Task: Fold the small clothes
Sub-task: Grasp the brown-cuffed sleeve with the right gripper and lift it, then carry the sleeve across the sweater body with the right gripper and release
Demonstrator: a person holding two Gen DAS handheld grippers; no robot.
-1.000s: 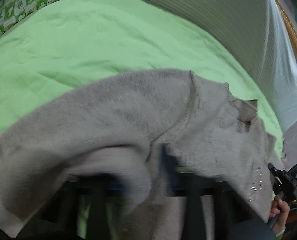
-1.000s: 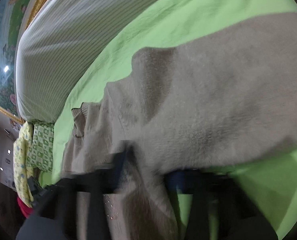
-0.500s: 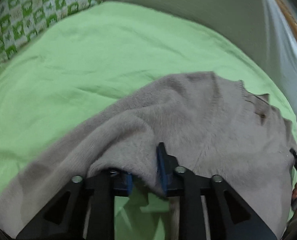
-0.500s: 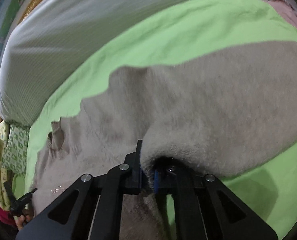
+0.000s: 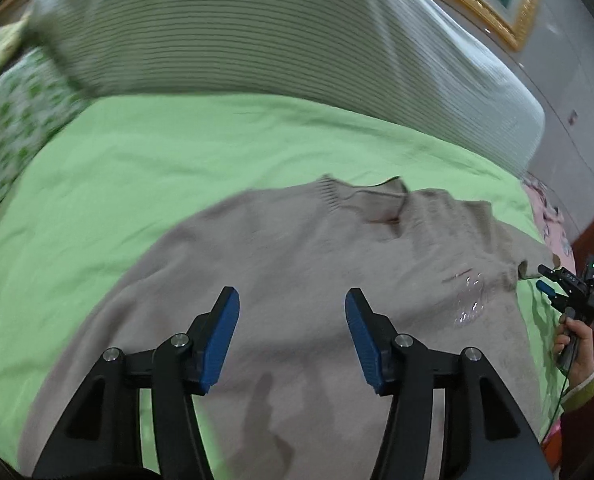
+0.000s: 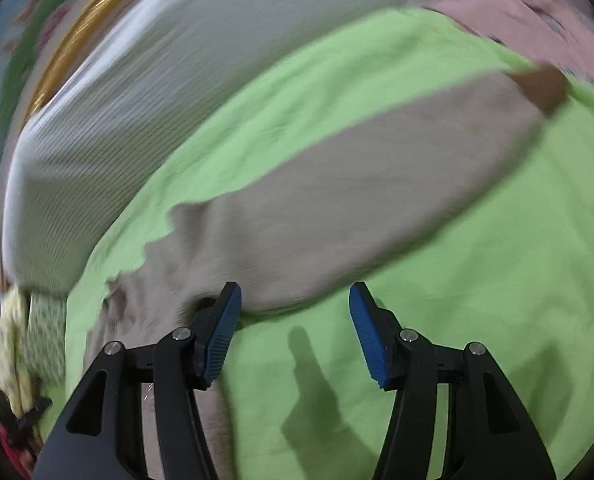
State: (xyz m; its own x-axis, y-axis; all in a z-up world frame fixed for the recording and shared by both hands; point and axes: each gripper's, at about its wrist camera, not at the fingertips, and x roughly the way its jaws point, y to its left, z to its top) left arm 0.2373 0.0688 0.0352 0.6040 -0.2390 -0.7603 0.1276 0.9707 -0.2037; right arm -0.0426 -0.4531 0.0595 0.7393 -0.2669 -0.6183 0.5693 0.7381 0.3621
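A green sheet [image 5: 145, 184] covers the bed, with a striped white cover [image 5: 257, 32] along its far side and a patterned pillow [image 5: 5, 120] at far left. A beige sweater [image 5: 297, 264] lies spread flat on the sheet, collar at the far side, one sleeve [image 6: 377, 168] stretched out to the right. The left gripper [image 5: 292, 322] hovers over the sweater, jaws wide apart, holding nothing. The right gripper [image 6: 295, 318] is likewise wide open and empty, near the sleeve's edge.
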